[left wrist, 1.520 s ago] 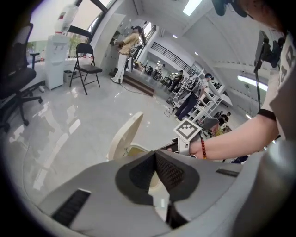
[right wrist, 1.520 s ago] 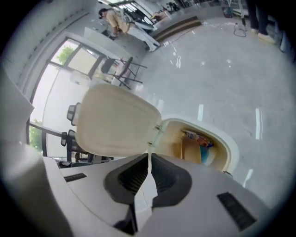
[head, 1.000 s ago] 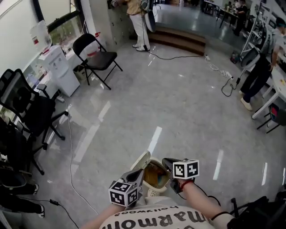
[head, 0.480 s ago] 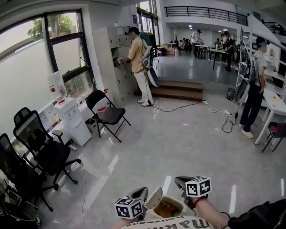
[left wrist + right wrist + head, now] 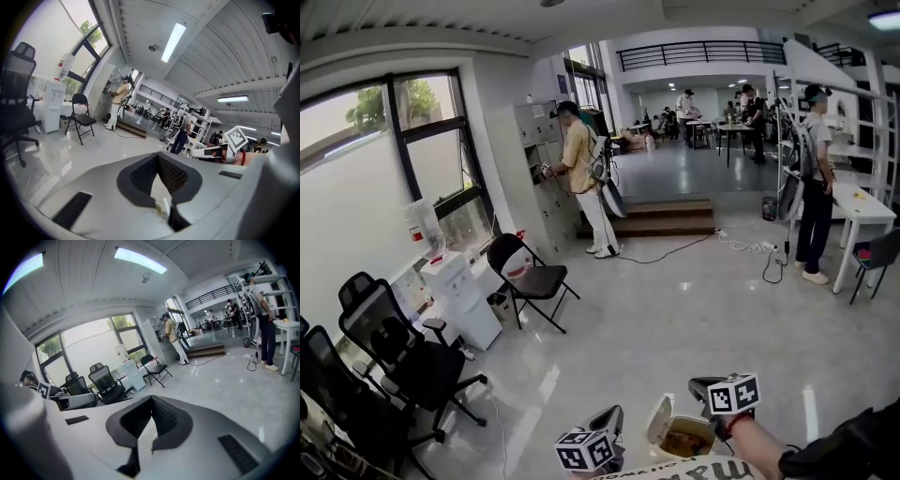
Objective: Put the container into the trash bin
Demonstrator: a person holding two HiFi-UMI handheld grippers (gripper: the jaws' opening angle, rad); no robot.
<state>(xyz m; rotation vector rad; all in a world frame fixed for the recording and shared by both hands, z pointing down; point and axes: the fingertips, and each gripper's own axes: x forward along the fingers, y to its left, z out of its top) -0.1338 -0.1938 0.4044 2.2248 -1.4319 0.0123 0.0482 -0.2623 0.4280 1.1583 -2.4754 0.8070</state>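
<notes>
Holding the open container [image 5: 680, 436] at six o'clock, low in the head view and close to the body. Pinching one pale rim in the left claw [image 5: 161, 185], narrowed down onto it; gripping the opposite rim in the right claw [image 5: 149, 417], likewise narrow. Judging the pick-up as done and the drop as not yet made: making out no trash bin for certain, only open floor [image 5: 675, 319] toward twelve o'clock.

The container [image 5: 680, 437] is cut off at the head view's bottom edge, its base hidden behind the person's shirt [image 5: 666, 472]. In each gripper view only a pale sliver shows between the jaws.
</notes>
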